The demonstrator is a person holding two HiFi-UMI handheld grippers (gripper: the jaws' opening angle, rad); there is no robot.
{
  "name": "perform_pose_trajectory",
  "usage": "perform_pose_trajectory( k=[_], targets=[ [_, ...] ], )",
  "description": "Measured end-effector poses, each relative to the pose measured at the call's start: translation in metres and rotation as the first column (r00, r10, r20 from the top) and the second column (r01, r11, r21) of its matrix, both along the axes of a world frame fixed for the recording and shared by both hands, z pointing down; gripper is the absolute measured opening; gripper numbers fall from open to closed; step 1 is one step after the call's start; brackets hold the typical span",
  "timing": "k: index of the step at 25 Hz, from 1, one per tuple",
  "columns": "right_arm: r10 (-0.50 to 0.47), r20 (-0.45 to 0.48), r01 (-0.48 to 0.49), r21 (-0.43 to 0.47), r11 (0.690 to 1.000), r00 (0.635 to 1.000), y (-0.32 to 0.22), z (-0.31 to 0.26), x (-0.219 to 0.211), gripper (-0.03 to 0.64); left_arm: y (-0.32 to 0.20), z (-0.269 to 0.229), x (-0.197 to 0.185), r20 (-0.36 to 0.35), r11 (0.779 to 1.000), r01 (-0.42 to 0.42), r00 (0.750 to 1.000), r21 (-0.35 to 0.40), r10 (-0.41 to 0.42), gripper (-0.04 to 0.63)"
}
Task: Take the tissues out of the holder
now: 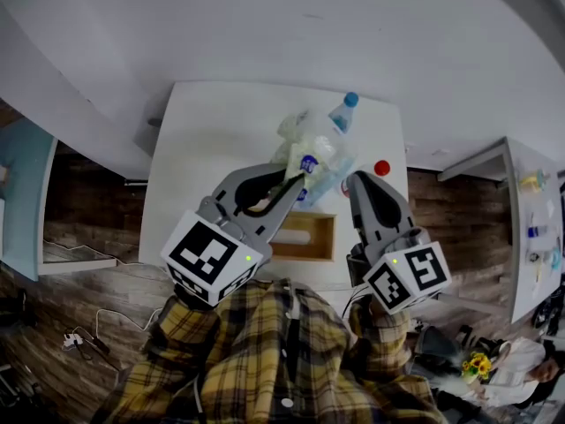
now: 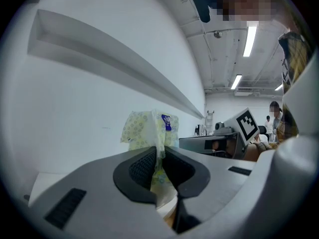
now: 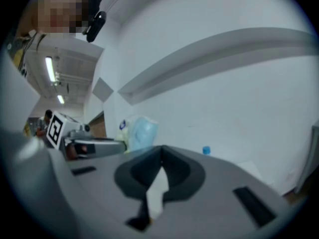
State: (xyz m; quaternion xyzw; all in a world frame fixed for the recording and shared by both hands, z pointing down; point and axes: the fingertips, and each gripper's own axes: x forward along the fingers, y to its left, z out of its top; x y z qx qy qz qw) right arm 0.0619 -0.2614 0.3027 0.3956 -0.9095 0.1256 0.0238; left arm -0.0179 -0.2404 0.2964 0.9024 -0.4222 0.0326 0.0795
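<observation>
Left tool [image 2: 158,153] pinches tissue pack [image 2: 145,128], clear of holder [image 1: 305,238].

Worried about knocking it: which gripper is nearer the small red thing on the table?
Right. In the head view the right gripper points just beside the red thing; the left gripper is farther over, clamped on the tissue pack.

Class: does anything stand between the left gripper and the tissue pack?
Nothing visible does. The left gripper is already shut on the tissue pack, its jaws pinching the wrapper, and the pack is out of the holder.
</observation>
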Motion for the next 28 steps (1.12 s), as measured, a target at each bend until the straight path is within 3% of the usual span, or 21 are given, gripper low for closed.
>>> perform_pose_trajectory(
  k=[15, 24, 28],
  targets=[
    [-0.044, 0.029, 0.045, -0.015, 0.999, 0.999, 0.001, -0.001, -0.006, 0.011, 0.001, 0.002, 0.001, 0.01, 1.0, -0.022, 1.0, -0.012, 0.022, 0.055],
    [-0.146, 0.022, 0.146, -0.038, 0.988, 0.989, -0.001, 0.002, -0.014, 0.011, 0.0, 0.001, -0.007, 0.014, 1.0, -0.012, 1.0, -0.027, 0.012, 0.055],
    [-0.201, -0.038, 0.201, -0.01, 0.98, 0.979, -0.005, 0.003, -0.02, 0.011, -0.001, 0.001, -0.01, 0.015, 1.0, 0.007, 1.0, -0.03, -0.006, 0.055]
  ],
)
